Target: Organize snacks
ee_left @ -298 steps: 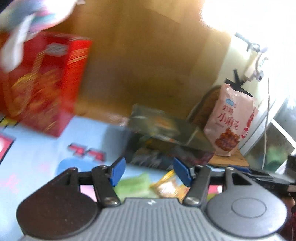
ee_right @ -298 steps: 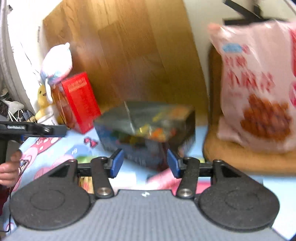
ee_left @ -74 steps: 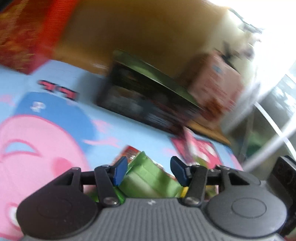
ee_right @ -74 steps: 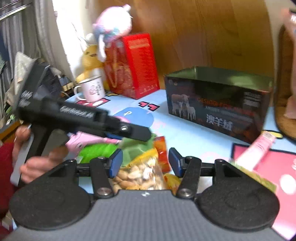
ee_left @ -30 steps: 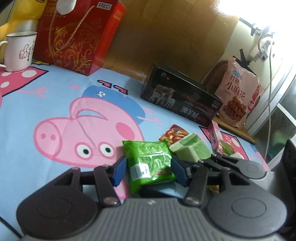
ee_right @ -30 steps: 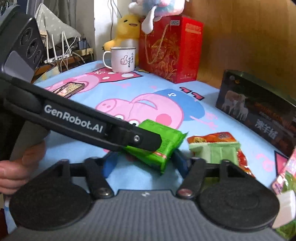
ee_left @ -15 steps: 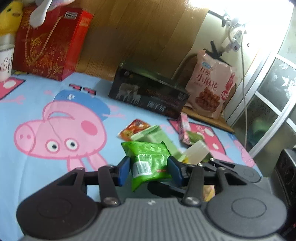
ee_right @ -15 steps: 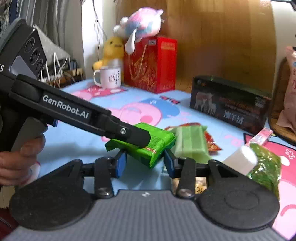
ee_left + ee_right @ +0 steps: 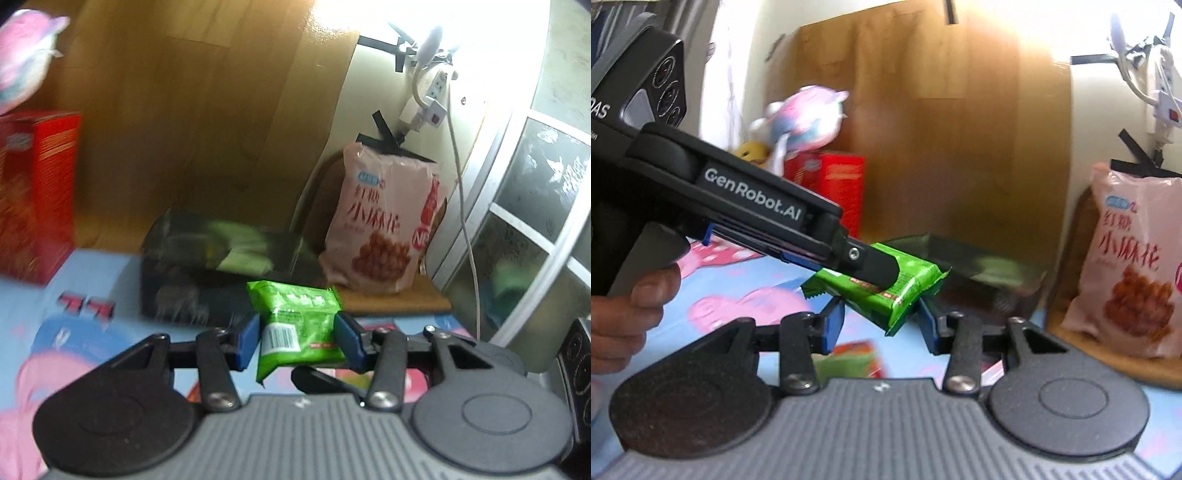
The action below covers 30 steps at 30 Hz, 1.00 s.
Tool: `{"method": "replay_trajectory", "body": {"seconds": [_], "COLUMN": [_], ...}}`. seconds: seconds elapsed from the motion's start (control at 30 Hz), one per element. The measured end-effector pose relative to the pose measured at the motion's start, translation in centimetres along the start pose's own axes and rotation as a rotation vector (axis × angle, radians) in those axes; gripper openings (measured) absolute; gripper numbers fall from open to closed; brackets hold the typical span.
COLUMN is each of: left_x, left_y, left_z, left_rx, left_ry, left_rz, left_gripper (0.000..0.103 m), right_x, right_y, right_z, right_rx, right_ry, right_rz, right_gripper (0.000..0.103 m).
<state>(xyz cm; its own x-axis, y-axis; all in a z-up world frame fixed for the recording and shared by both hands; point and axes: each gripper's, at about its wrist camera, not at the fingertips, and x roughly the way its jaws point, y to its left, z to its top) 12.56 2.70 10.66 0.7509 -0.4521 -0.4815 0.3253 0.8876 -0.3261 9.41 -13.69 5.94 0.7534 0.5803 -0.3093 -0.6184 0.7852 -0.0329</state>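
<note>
A green snack packet (image 9: 295, 325) hangs in the air, pinched between the blue pads of my left gripper (image 9: 299, 341), which is shut on it. In the right wrist view the same packet (image 9: 905, 288) sits under a left gripper finger (image 9: 871, 264). Its lower edge is wedged between the pads of my right gripper (image 9: 881, 325), which is also shut on it. A right gripper finger (image 9: 317, 380) shows beneath the packet. Just beyond stands the open dark box (image 9: 177, 299), with a pale green packet (image 9: 240, 254) inside it. The box (image 9: 997, 291) is blurred.
A big pink snack bag (image 9: 380, 229) leans on the wall right of the box. A red gift box (image 9: 33, 192) and a plush toy (image 9: 805, 114) stand at the left. A loose snack (image 9: 849, 358) lies on the cartoon tablecloth. A hand (image 9: 624, 314) holds the left gripper.
Both grippers have closed on the green packet, lifted it off the tablecloth and carried it toward the dark box. The loose snacks have dropped below the view.
</note>
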Motion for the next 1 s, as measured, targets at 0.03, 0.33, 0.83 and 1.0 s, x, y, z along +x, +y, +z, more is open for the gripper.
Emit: {"method": "replay_trajectory", "body": {"seconds": [0.03, 0.33, 0.83, 1.0], "left_x": [1.2, 12.4, 1.4, -1.2], "left_y": [0.0, 1.3, 3.6, 4.3], "left_z": [0.9, 5.6, -3.5, -7.6], "left_rx": [-0.002, 0.001, -0.047, -0.072], "left_ry": [0.002, 0.031, -0.007, -0.006], "left_rz": [0.0, 0.106, 0.149, 0.199], "left_gripper": [0.044, 0.048, 0.05, 0.05], "right_x": [0.8, 9.3, 0.3, -0.7], "right_y": [-1.2, -9.6, -9.5, -9.5], "right_z": [0.6, 2.4, -4.4, -6.4], "right_rx": [0.012, 0.087, 0.321, 0.472], "right_ry": [0.004, 0.06, 0.033, 0.087], "right_rz": [-0.006, -0.068, -0.1, -0.091], "right_gripper": [0.047, 0.064, 0.081, 0.081]}}
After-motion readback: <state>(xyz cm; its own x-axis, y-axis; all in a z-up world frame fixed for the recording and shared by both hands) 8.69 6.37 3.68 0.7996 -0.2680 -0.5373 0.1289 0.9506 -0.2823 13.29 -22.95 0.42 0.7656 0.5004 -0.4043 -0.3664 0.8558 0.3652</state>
